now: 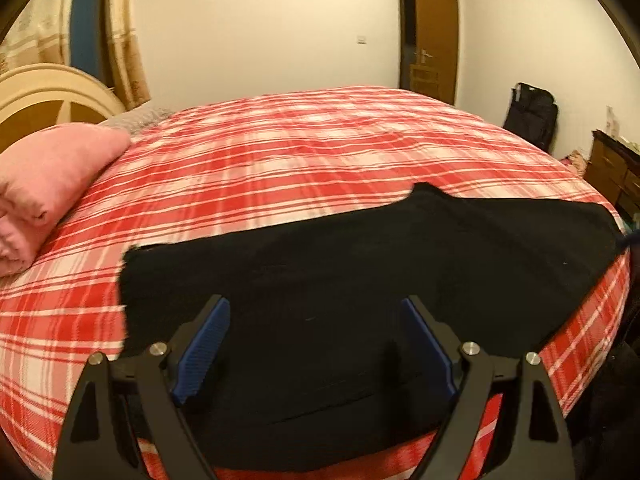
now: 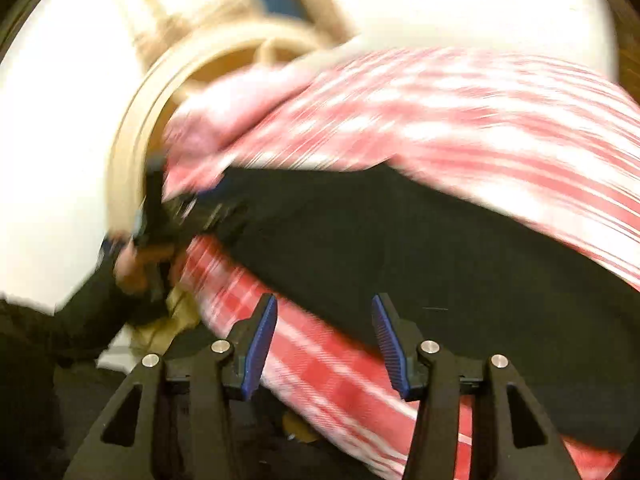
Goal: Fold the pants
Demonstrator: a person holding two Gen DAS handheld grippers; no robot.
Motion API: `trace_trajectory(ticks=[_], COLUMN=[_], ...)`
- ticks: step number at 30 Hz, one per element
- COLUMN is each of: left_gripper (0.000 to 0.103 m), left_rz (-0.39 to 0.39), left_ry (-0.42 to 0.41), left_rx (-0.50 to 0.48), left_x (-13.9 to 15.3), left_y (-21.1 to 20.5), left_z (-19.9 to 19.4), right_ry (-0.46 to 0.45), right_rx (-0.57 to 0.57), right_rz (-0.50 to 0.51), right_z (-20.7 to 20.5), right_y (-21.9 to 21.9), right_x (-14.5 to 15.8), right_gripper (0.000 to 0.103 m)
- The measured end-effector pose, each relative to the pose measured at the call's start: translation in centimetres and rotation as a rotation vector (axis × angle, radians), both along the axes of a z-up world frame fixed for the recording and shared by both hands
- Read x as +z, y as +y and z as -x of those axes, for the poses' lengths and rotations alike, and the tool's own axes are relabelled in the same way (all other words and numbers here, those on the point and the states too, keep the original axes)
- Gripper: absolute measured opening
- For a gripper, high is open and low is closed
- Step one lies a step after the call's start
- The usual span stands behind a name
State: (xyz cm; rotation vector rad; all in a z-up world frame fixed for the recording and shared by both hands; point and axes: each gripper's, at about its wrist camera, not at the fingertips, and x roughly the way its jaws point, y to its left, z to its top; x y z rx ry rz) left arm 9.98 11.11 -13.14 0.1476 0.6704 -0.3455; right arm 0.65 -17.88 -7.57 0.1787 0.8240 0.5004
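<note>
Black pants lie flat along the near edge of a bed with a red and white plaid cover. My left gripper hovers over the pants' near part, open, blue pads wide apart, nothing between them. In the blurred right wrist view the pants stretch from lower right to upper left over the plaid cover. My right gripper is open above the bed's edge beside the pants. At the far left a hand holds the other gripper near the pants' end.
A pink folded blanket lies at the bed's left by a cream headboard. A brown door, a black bag and a wooden dresser stand beyond the bed. The right wrist view is motion-blurred.
</note>
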Motion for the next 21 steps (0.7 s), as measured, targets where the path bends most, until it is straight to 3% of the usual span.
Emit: trace_trajectory(ticks=[5,11,16,21], left_gripper=[0.090,0.090,0.090,0.090], left_rz=[-0.003,-0.007,-0.026,-0.054], left_ry=[-0.008,0.006,0.014,0.032], left_rx=[-0.051,-0.079,-0.127,-0.175], left_x=[0.3,0.4,0.4,0.1], left_y=[-2.3,-4.4,-7.3,-10.3], left_z=[0.2,-0.3,0.0,-0.3], right_ry=[-0.048,0.017,0.079,0.164], right_rx=[-0.364,-0.765,-0.926,-0.923], right_rz=[0.073,0.142,0.088,0.010], right_z=[3.6,7.9,8.5,6.7], right_y=[-11.2,-25.6,-33.8,-37.9], right_x=[0.5,-1.5,-3.1,-5.5], right_gripper=[0.053,0.053,0.053,0.053])
